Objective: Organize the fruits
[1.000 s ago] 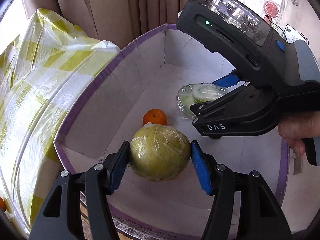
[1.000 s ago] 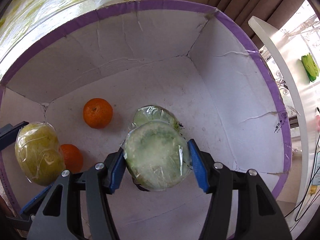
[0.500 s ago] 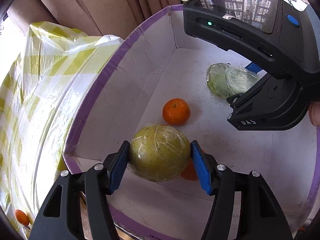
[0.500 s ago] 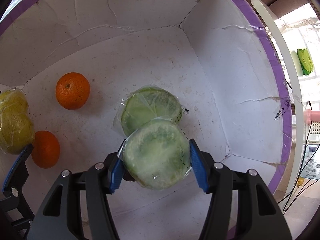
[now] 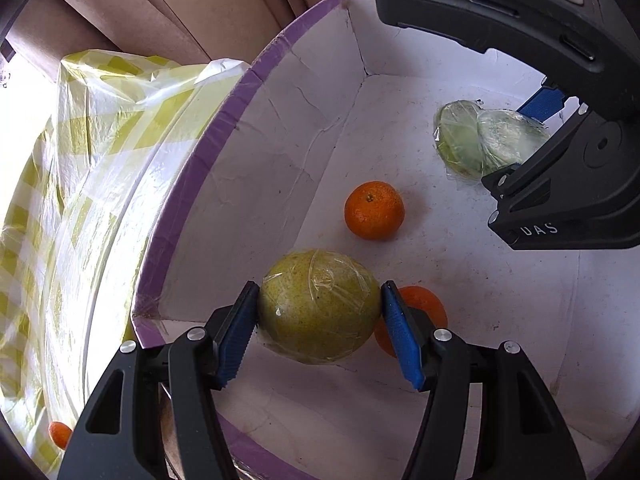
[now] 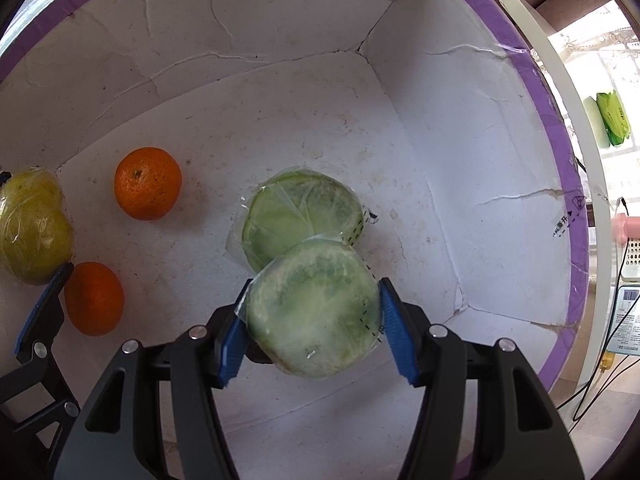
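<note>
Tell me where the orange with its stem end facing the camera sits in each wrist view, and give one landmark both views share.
Left wrist view: the orange lies centre-right on the box floor, beyond the wrapped yellow-green fruit.
Right wrist view: the orange lies at the left, above the second orange.
Shared landmark: the wrapped green disc lying on the box floor.

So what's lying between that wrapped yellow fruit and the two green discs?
One loose orange sits on the box floor between the wrapped yellow fruit and the green discs; otherwise the floor is bare. The right wrist view shows it best.
</note>
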`<state>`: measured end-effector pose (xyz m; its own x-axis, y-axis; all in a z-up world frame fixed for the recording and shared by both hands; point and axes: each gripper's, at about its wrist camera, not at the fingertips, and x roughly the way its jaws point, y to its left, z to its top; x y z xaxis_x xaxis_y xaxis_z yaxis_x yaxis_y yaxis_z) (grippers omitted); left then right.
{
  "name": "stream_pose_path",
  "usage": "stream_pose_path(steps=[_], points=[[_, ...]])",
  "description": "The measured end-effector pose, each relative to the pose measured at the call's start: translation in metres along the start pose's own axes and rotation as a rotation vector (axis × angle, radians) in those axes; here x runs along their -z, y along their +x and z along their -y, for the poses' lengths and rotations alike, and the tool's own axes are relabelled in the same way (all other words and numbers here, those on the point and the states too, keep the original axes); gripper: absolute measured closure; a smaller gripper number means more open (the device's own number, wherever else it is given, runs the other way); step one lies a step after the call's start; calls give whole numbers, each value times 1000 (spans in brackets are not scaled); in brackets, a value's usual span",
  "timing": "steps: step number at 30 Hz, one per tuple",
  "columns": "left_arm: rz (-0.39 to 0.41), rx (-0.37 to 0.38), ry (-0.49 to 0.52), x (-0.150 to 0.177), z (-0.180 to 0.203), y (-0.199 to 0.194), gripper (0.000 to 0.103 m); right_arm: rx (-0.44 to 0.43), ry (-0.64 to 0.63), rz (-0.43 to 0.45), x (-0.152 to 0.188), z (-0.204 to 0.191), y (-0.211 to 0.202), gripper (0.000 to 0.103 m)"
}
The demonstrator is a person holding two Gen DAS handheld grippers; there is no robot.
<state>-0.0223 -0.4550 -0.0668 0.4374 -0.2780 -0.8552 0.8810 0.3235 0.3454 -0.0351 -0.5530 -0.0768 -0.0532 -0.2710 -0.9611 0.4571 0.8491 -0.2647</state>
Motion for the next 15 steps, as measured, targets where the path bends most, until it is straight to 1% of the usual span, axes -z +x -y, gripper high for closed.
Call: stream_pose_path(steps=[1,3,4,8,10,12,15], points=[[-3,-2,-2,0,1,1,43,-2,-3,4,1,2,0,41],[-4,-4,-8,-2,1,1,40,-4,-11,16,3,4,-2,30],[-4,-2,-9,-5,-4,7,39,-4,-13,27,3,4,-6,29],[-11,-19,-13,-6,-2,11,37,-19,-11,56,6,5,-14,28],[-4,-22,-14,-6,0,10,28,-29,-11,74,7,7,-18,25],[1,-32,-9,-5,2,9,25,-48,-6,106,10,11,-25,21],[10,-67,-5,-3,5,7,23,-74,6,141,14,19,-32,21]])
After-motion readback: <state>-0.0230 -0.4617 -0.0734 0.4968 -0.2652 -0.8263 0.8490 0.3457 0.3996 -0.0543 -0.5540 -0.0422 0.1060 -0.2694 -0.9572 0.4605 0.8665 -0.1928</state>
